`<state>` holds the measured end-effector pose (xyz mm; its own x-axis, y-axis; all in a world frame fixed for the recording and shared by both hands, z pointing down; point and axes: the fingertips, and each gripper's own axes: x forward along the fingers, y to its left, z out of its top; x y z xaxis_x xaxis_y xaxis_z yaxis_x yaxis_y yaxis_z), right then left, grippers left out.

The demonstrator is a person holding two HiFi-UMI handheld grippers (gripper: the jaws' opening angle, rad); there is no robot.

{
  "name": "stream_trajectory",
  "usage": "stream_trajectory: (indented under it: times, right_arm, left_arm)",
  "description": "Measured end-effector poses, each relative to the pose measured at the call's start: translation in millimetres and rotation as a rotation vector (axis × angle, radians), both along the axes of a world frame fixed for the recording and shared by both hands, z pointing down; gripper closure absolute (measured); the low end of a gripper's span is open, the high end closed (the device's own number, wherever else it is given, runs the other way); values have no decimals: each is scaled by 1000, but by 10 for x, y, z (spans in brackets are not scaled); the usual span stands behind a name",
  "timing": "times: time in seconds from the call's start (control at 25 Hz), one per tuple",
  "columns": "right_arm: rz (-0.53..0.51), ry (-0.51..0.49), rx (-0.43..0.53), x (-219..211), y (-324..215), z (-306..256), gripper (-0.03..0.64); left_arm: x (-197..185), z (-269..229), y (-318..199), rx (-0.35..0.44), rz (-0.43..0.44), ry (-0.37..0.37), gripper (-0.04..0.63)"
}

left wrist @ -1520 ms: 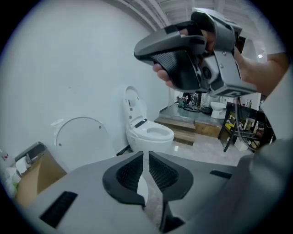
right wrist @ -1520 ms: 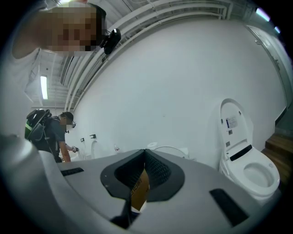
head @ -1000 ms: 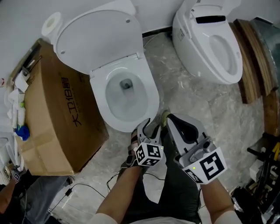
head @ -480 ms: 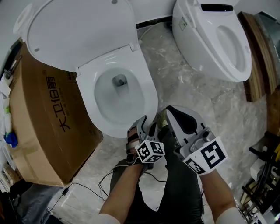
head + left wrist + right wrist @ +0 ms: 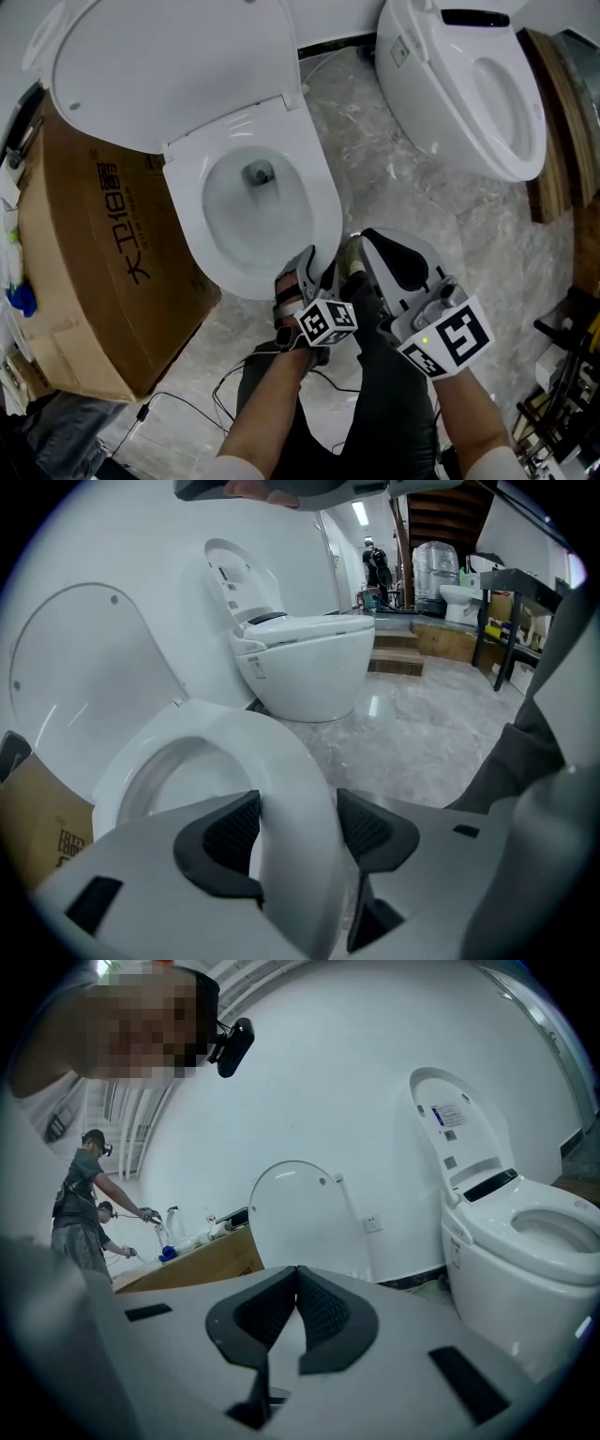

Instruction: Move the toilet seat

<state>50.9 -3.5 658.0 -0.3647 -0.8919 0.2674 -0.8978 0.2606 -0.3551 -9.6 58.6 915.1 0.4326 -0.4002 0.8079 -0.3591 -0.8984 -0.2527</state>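
Left fingers point(image 5: 230, 834) are standing apart, and we're straddling the front rim of the toilet seat point(image 5: 292, 789) with them: one black pad inside the ring, the other outside. Jaws have just been opening. Rim is filling nearly the whole gap and the pads are sitting right by it, but we're not seeing them squeeze. Left gripper point(image 5: 319, 264) is pointing steeply down at the seat's front edge, with the left marker cube point(image 5: 328, 323) facing up at the head camera.

Right fingers point(image 5: 323, 1309) are touching at the tips, with nothing between them. Right gripper point(image 5: 296, 1286) is hanging just beside the left one, on its right, off the front of the bowl and not on the seat. It's looking roughly level toward the wall. Right marker cube point(image 5: 448, 345) is showing in the head view too.

Seat is lying down on the bowl, as far as we're able to tell from the head view. Lid point(image 5: 169, 66) is standing open, leaning back toward the wall.

Cardboard box point(image 5: 94, 272) is sitting tight beside the toilet, on the left of the head view; whether it's touching, we can't tell. Second toilet point(image 5: 469, 84) is standing to the right with its lid up as well, well apart from ours, marble floor point(image 5: 422, 197) running between them.

We're also picking up a person point(image 5: 80, 1194) standing far off at the left of the right gripper view.
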Motion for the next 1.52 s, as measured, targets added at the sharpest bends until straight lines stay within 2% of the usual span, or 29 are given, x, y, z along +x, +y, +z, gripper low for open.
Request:
stream_trajectory:
  times: [0.28,0.56,1.04,1.24,1.52]
  right_arm:
    - [26,-7,-4,102,21,-142,601]
    - [44,-18,-1,138,-11,-589,601]
    - [17,-6,48,118,-225,-1699,601]
    - [-16,-3,72,83,-384,-2041,601]
    - [-53,0,108,123,-663,-2463,601]
  left_arm:
    - [-2,-190,-2,-15,24,-11,342]
    - [24,-899,-49,5,68,0,322]
    - [102,-2220,-501,100,84,12,322]
    - [129,-2626,-781,134,65,21,322]
    - [192,-3089,-1153,209,74,-5,302]
